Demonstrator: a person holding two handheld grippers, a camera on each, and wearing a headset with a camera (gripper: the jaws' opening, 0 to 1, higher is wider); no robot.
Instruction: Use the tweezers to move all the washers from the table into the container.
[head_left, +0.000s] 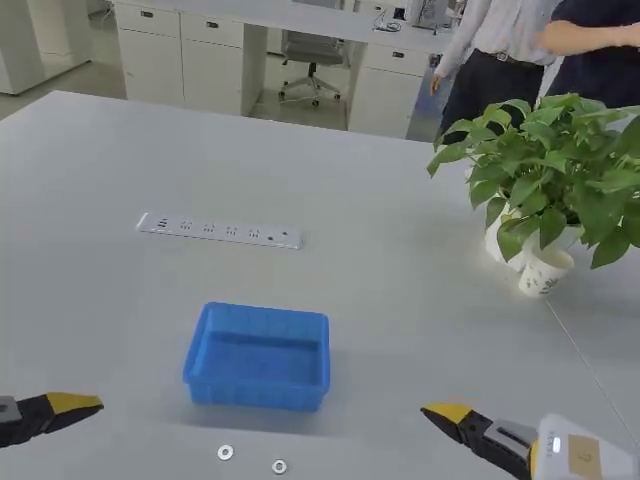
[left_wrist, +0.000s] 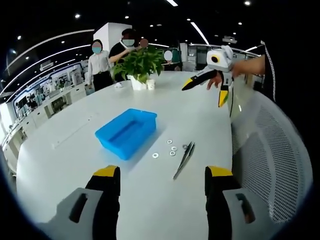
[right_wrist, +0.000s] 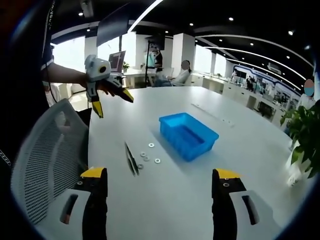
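Shows solid bright blue, plain all over, on the container (head_left: 258, 357) close to the table's near edge. Shows flat pale grey across the table (head_left: 400, 300). Gleams silver on the washers (head_left: 225, 453) between container and near edge, and a duller silver-grey on the tweezers (left_wrist: 184, 160). Pairs black bodies with yellow jaw tips on the left gripper (left_wrist: 162, 172) and the right gripper (right_wrist: 160, 173) alike. Runs white, dotted with dark sockets, along the power strip (head_left: 220, 230). Spreads fresh green over the plant (head_left: 550, 170) by the right edge, above a white pot (head_left: 497, 248). Shows white with a fine perforated mesh pattern on the chair (left_wrist: 270, 150). Shows white on the cabinets (head_left: 180, 50) beyond the far edge.
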